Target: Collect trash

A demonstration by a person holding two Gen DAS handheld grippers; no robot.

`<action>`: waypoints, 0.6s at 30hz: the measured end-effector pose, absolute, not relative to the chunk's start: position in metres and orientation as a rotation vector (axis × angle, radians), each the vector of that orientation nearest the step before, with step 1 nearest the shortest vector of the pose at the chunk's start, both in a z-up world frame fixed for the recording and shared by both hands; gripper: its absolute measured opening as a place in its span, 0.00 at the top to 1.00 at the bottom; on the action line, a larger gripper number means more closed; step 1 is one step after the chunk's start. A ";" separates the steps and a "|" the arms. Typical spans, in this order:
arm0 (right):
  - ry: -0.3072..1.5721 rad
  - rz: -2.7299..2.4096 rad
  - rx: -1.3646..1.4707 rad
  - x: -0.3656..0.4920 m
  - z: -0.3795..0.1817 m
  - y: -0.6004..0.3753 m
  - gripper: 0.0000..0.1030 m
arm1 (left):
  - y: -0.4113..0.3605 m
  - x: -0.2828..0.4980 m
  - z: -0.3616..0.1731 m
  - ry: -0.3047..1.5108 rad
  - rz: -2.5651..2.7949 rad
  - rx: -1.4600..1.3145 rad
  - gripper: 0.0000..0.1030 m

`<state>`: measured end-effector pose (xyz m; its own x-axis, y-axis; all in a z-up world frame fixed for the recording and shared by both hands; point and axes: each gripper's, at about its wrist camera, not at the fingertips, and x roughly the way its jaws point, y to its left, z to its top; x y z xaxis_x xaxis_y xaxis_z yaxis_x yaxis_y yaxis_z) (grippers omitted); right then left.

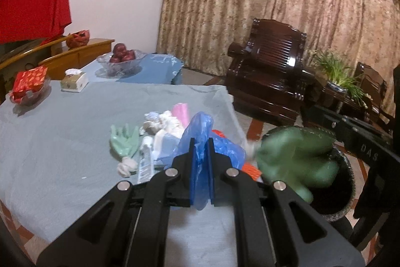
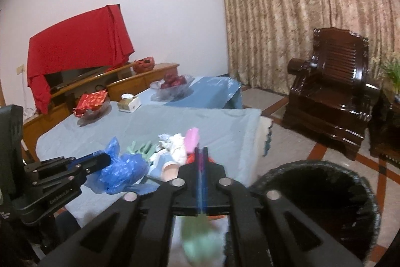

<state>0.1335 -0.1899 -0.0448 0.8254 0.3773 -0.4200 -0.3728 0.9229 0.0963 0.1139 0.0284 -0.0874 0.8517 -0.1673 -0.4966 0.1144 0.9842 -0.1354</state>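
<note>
Currently, the left gripper [image 1: 201, 142] is clamping a blue plastic bag [image 1: 207, 139] above the table [image 1: 62, 129]. The right gripper [image 2: 201, 154], jaws fully closed, is pinching a green glove [image 1: 297, 157] hanging beside the black trash bin [image 2: 325, 194]; remaining trash pile [image 1: 160, 126] is lying on the table.

Dim warm indoor light, fisheye bending at dark corners, motion-blurred green glove [image 1: 297, 157], glare on armchair [image 1: 272, 59]

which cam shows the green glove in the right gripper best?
Left wrist view: the green glove hangs in full, though blurred, from the right gripper over the black bin. The right wrist view shows only a blurred green patch below its own shut jaws.
</note>
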 end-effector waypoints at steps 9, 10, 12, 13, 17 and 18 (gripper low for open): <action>0.511 0.351 0.037 0.139 -0.064 -0.219 1.00 | 0.004 0.119 -0.099 0.561 -0.202 -0.083 0.93; 0.524 0.356 0.036 0.138 -0.069 -0.217 1.00 | 0.007 0.119 -0.103 0.563 -0.201 -0.082 0.93; 0.553 0.378 0.035 0.136 -0.082 -0.213 0.96 | 0.013 0.118 -0.108 0.567 -0.199 -0.089 0.93; 0.567 0.388 0.031 0.135 -0.089 -0.209 0.95 | 0.016 0.117 -0.111 0.569 -0.194 -0.089 0.93; 0.592 0.423 0.026 0.129 -0.110 -0.194 0.86 | 0.031 0.110 -0.129 0.573 -0.167 -0.049 0.93; 0.599 0.428 0.024 0.129 -0.115 -0.190 0.84 | 0.035 0.109 -0.134 0.582 -0.162 -0.046 0.93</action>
